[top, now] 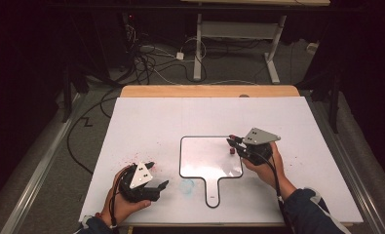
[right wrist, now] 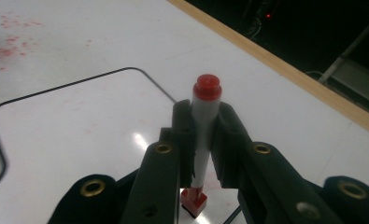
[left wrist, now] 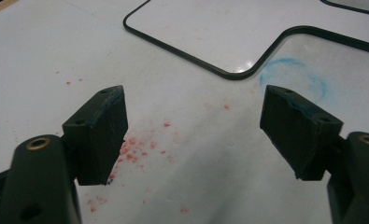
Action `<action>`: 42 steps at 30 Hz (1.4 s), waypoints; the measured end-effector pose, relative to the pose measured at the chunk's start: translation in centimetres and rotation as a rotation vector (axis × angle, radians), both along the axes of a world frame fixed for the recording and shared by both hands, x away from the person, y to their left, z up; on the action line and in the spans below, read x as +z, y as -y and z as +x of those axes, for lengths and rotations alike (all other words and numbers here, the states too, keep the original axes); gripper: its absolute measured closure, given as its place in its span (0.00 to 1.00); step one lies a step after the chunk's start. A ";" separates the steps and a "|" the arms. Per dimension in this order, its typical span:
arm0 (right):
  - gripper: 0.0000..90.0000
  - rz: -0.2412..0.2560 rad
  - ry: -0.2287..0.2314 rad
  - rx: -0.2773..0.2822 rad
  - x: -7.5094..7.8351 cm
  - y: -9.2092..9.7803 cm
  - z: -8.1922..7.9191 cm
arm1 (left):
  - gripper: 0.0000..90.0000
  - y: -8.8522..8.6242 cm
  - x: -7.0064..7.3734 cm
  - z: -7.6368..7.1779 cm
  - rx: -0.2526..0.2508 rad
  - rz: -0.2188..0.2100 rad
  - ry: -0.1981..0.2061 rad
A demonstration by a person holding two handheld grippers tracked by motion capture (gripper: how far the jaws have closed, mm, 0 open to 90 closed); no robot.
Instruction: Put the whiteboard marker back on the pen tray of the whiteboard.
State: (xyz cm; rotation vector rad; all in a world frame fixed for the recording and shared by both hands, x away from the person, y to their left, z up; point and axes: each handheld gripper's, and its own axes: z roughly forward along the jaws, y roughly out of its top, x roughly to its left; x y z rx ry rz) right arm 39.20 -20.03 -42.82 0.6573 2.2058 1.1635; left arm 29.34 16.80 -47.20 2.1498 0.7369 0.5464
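My right gripper point(top: 236, 144) point(right wrist: 205, 121) is shut on a white marker point(right wrist: 203, 126) with a red end point(right wrist: 207, 87) that sticks out past the jaws. It hovers over the right edge of a small whiteboard point(top: 204, 158) point(right wrist: 56, 140) with a black rim and a handle. A small red piece point(top: 232, 152) point(right wrist: 194, 200) sits at the marker's lower end on the board; I cannot tell whether they touch. My left gripper point(top: 157, 175) point(left wrist: 194, 130) is open and holds nothing, low over the white table cover, left of the board's handle point(top: 212, 192).
Red specks point(top: 131, 158) point(left wrist: 135, 149) dot the white cover point(top: 146, 122) by the left gripper. A faint blue smudge point(top: 186, 185) point(left wrist: 292, 74) lies beside the board's handle. The wooden table edge point(top: 209, 90) runs along the far side, with cables and a desk frame beyond.
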 end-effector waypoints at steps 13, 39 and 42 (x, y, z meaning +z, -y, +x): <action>0.90 -0.010 -0.035 0.027 0.3 0.3 -0.3 | 0.25 -0.2 0.0 -0.1 -0.002 -0.013 -0.010; 0.90 -0.078 0.042 -0.089 0.0 -0.7 2.5 | 0.25 -0.2 0.1 0.1 -0.021 -0.024 -0.015; 0.90 -0.032 0.005 -0.048 0.0 -1.1 2.1 | 0.25 -0.1 0.1 0.1 -0.023 -0.025 -0.015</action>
